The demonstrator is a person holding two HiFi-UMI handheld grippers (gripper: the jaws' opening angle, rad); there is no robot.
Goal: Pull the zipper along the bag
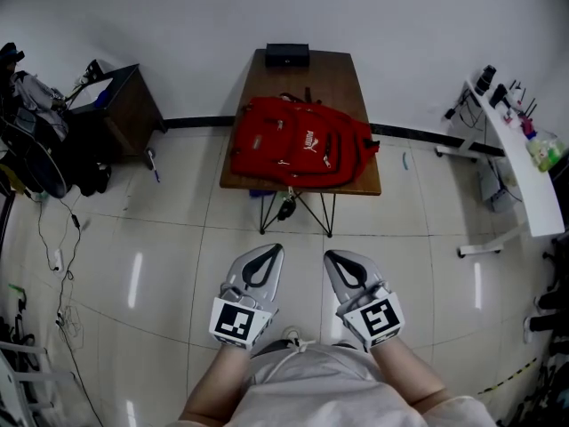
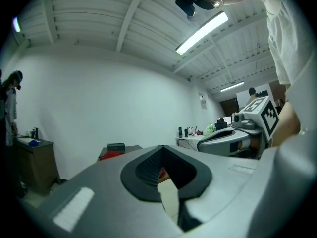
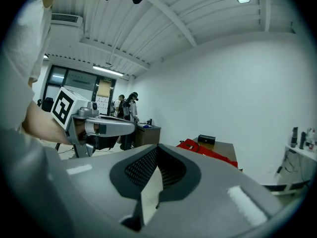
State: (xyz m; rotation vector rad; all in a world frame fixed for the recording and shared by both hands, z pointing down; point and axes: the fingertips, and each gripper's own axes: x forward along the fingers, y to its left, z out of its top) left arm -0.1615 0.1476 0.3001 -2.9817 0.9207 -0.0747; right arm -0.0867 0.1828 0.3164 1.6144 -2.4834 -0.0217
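My left gripper (image 1: 271,250) and right gripper (image 1: 332,256) are clenched empty, ribbed black pads (image 2: 147,168) meeting. The red fabric bag (image 1: 298,140) (soft, slumped) lies well ahead of both on a rectangular wooden table (image 1: 331,68).

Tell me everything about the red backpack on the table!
The red fabric backpack lies flat on the brown wooden table, filling its near half. It has white logo print on the front, dark straps poking out at the far edge and a black piece at its right side. Only the table touches it.
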